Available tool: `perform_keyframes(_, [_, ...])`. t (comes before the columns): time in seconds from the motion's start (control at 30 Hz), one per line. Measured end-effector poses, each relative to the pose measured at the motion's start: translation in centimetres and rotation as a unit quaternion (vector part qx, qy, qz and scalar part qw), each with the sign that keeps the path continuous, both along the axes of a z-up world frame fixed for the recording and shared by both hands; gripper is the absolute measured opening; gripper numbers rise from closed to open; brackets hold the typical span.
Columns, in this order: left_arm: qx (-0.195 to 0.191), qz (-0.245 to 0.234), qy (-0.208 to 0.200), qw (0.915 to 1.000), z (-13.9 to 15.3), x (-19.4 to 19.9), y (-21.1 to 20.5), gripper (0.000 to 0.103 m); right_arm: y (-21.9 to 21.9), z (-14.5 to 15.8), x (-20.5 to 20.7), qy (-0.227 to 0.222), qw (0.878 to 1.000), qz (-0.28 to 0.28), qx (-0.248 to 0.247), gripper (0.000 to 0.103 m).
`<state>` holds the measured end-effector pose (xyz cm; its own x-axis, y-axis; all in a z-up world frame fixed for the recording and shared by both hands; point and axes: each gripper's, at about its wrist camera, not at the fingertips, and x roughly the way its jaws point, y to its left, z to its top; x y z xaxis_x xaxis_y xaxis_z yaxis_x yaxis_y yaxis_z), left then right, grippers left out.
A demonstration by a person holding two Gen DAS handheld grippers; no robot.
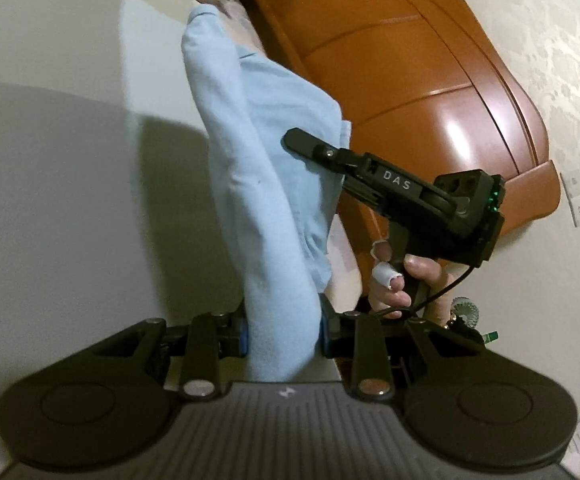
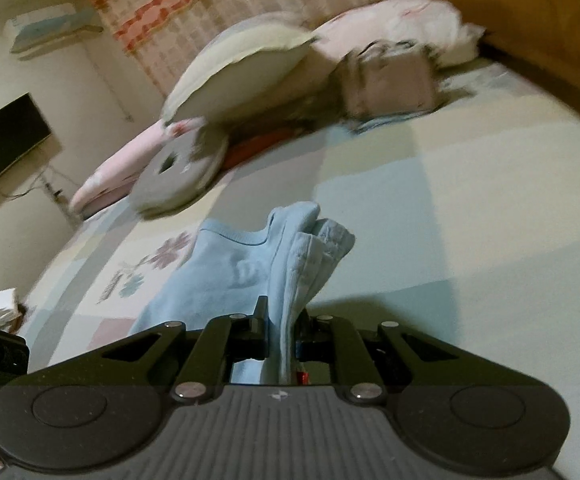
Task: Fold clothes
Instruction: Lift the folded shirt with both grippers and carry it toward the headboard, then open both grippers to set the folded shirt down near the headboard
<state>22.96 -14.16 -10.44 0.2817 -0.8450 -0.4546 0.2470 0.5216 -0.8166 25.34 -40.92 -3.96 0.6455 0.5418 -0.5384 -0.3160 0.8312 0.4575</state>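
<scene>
Hanging between the blue-padded fingers of the left gripper (image 1: 282, 330), a pale blue garment (image 1: 262, 168) is seen in the left wrist view; the fingers are closed on a thick roll of the cloth, which runs up and away from them across the middle of the frame. Farther along the same cloth, the right gripper (image 1: 301, 142) is seen from the side, its black fingers laid against the fabric, and whether cloth is pinched between them cannot be told from this angle. Its handle is held by a hand (image 1: 401, 284) with white tape on two fingers. A cream bed sheet (image 1: 70, 200) fills the left of the frame, and an orange-brown wooden headboard (image 1: 429, 80) stands behind the garment on the right.

In the right wrist view, the right gripper (image 2: 284, 338) is shown clamped on a bunched fold of the garment (image 2: 226, 276). From the fingers the cloth spreads forward and to the left, where a ribbed neckline is visible, and a gathered edge rises just right of centre. The garment rests on the patchwork sheet (image 2: 449, 220) with its flower print. Pillows and folded bedding (image 2: 290, 72) are piled well beyond the garment, and a dark television (image 2: 6, 140) is mounted on the wall at the left.
</scene>
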Motion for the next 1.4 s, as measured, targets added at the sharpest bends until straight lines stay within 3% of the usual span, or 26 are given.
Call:
perform_keyframes(0.17, [-0.005, -0.042, -0.003, 0.9991, 0.3, 3.8, -5.6, 0.029, -7.2, 1.1, 2.0, 0.01, 0.999, -0.045, -0.029, 0.014])
perform_keyframes(0.37, [-0.041, -0.07, 0.014, 0.9966, -1.9, 7.6, -12.4, 0.029, -13.9, 1.5, 5.0, 0.017, 0.993, -0.072, -0.089, 0.014])
perform_keyframes(0.7, [-0.1, -0.07, 0.061, 0.9906, -5.1, 7.4, -18.8, 0.029, -17.2, -0.1, 11.0, 0.03, 0.982, -0.02, -0.185, 0.014])
perform_keyframes(0.83, [-0.082, -0.073, 0.069, 0.9916, -6.2, 6.9, -18.3, 0.029, -17.3, -2.4, 12.5, 0.057, 0.978, -0.014, -0.201, 0.016])
perform_keyframes(0.9, [-0.069, -0.077, 0.062, 0.9926, -5.8, 6.4, -17.8, 0.029, -17.6, -3.4, 12.4, 0.066, 0.977, -0.025, -0.2, 0.023])
perform_keyframes(1.0, [-0.051, -0.082, 0.051, 0.994, -4.7, 5.6, -16.8, 0.038, -18.4, -3.7, 11.5, 0.065, 0.978, -0.06, -0.189, 0.031])
perform_keyframes(1.07, [-0.021, -0.095, 0.024, 0.995, -3.4, 5.2, -15.7, 0.044, -19.0, -3.1, 10.1, 0.058, 0.978, -0.093, -0.178, 0.037])
perform_keyframes(1.17, [0.024, -0.1, -0.047, 0.9936, -0.4, 4.4, -13.4, 0.048, -20.0, -1.5, 7.0, 0.039, 0.976, -0.148, -0.156, 0.041])
perform_keyframes(1.27, [0.032, -0.055, -0.058, 0.9963, 0.2, 5.6, -11.2, 0.06, -19.5, -0.8, 3.5, 0.034, 0.978, -0.156, -0.133, 0.044])
perform_keyframes(1.4, [0.036, 0.001, -0.04, 0.9986, -0.7, 8.0, -9.6, 0.06, -17.5, -1.3, -1.3, 0.027, 0.977, -0.172, -0.121, 0.048])
